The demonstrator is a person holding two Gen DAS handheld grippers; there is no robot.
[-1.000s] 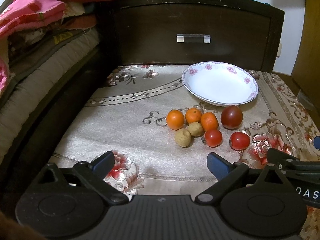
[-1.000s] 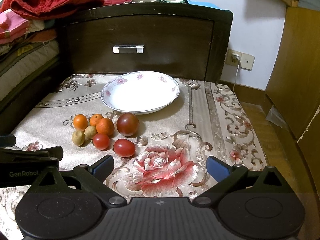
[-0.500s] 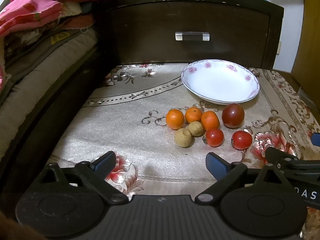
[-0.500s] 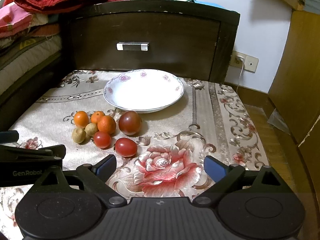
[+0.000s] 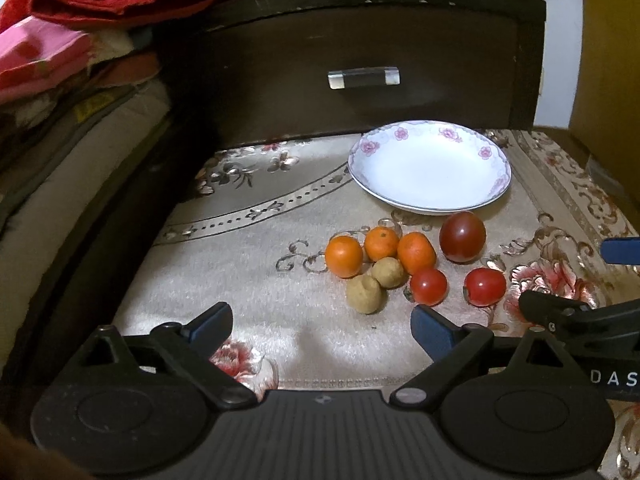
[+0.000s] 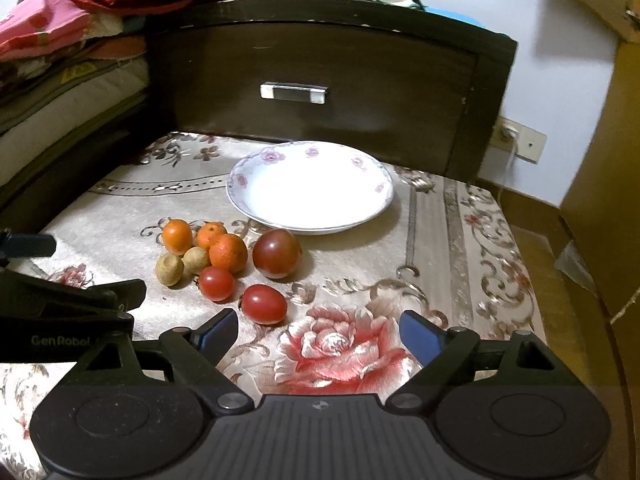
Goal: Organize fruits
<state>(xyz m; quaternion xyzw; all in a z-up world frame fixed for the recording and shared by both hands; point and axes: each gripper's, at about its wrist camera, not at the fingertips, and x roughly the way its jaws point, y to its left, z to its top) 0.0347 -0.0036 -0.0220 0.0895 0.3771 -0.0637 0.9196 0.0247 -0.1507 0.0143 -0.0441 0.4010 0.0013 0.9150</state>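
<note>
A cluster of fruit lies on the floral cloth: three small oranges (image 5: 344,256), two tan longans (image 5: 366,294), two red cherry tomatoes (image 6: 265,304) and one large dark tomato (image 6: 277,253). Behind the fruit stands a white flowered plate (image 6: 240,180), with nothing in it. My left gripper (image 5: 322,328) hovers open near the front edge, left of the fruit. My right gripper (image 6: 318,330) hangs over the big embroidered rose, its jaws closing with nothing between them; the nearest cherry tomato lies just ahead of its left finger.
A dark wooden drawer front (image 6: 320,80) with a silver handle rises behind the plate. Stacked bedding (image 5: 60,80) lies to the left. The cloth's right edge (image 6: 532,280) drops to the floor beside a wooden cabinet (image 6: 608,200).
The right gripper's fingers have drawn a little closer together. Both views have rolled slightly; the fruit and plate stay put.
</note>
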